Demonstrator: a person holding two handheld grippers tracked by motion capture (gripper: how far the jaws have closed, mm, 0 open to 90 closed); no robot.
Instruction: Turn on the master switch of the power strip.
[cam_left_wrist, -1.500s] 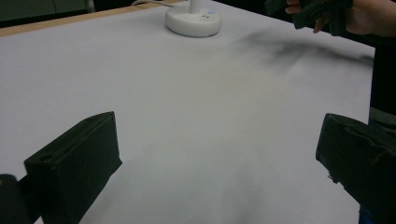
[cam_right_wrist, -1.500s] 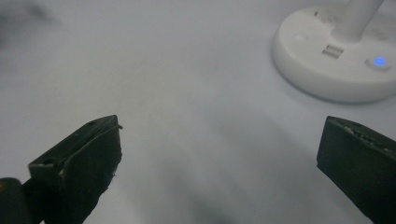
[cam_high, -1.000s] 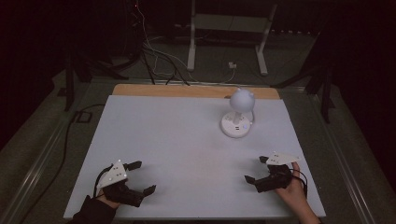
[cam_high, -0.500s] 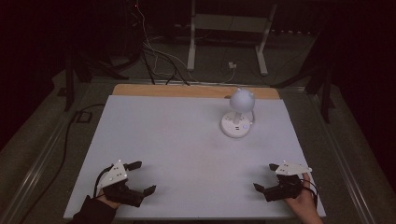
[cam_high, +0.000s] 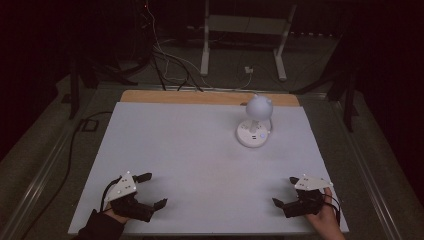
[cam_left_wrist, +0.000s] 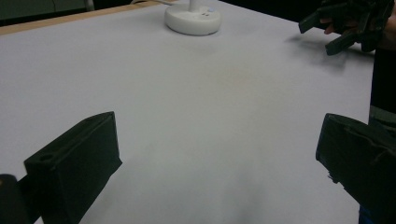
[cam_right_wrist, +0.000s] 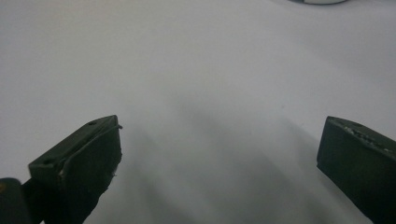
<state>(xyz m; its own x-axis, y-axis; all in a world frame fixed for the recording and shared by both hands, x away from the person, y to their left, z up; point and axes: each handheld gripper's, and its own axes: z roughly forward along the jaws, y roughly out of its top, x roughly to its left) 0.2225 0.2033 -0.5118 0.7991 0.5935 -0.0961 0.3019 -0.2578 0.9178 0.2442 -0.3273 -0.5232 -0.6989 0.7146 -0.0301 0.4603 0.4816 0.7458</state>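
Note:
A small white desk lamp (cam_high: 254, 125) with a round head and a round base stands on the white table (cam_high: 200, 150), far right of centre. My left gripper (cam_high: 153, 190) lies near the front left corner, open, with nothing between its jaws. My right gripper (cam_high: 284, 191) rests near the front right corner, also open and empty. In the left gripper view my left gripper (cam_left_wrist: 219, 154) points across the bare tabletop toward the lamp base (cam_left_wrist: 192, 18), with the right gripper (cam_left_wrist: 343, 23) at the upper right. The right gripper view has my right gripper (cam_right_wrist: 219, 154) spread wide over plain white surface.
A wooden strip (cam_high: 210, 97) runs along the table's far edge. Beyond it, a metal stand (cam_high: 242, 30) and loose cables (cam_high: 165, 65) lie on the dark floor. A black cable (cam_high: 70, 150) runs along the table's left side.
My right gripper has slid a little toward the near right corner and settled there. The left gripper and the lamp have not moved.

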